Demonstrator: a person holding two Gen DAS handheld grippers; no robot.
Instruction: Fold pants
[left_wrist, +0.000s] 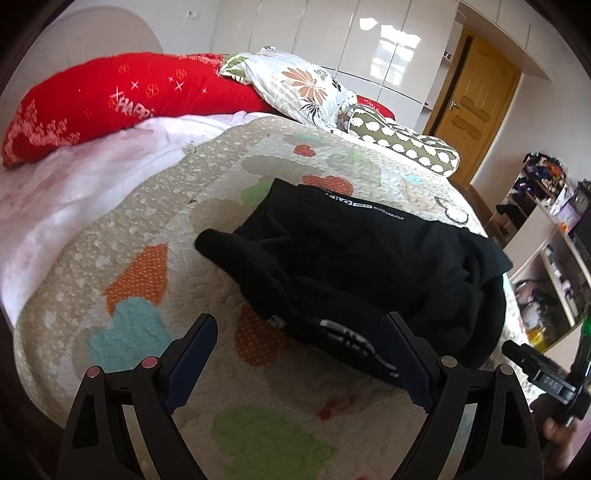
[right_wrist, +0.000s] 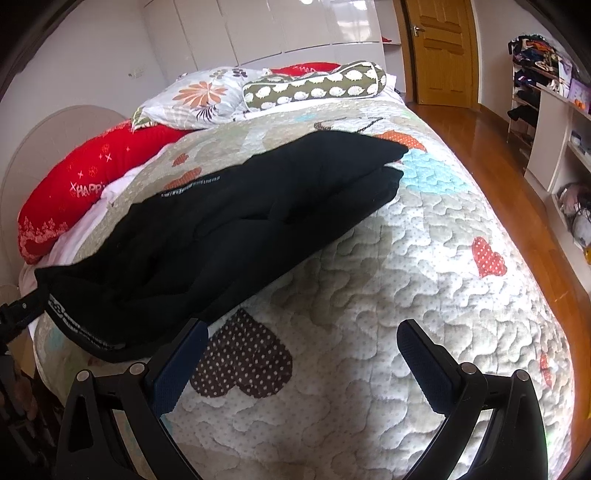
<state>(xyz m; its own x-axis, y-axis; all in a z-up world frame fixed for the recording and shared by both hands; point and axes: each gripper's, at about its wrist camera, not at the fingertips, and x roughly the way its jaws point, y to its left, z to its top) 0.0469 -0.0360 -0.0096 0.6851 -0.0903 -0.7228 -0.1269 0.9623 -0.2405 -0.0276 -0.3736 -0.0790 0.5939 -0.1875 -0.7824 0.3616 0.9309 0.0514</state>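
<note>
Left gripper (left_wrist: 301, 345): jaws spread wide, holding nothing, hovering just above the near end of the black pants (left_wrist: 362, 266), right finger over the printed hem. Right gripper (right_wrist: 301, 343): also wide open and empty, over bare quilt (right_wrist: 424, 258), its left finger just beside the pants' near edge.

Pants lie bunched lengthwise on the quilt, roughly doubled over, layers uneven and rumpled.

Judgement: step in hand is taking hold for the next fold. Do it well by pinching all layers at the near hem with the left, the right taking the matching edge, then carrying both toward the far end together so the edges line up; smooth lumps first.

Edges: the bed drops off close on the right to wood floor (right_wrist: 480, 122). Open quilt to the right of the pants gives room. Red pillow (left_wrist: 110, 99) and floral pillow (left_wrist: 295, 88) sit well beyond.
</note>
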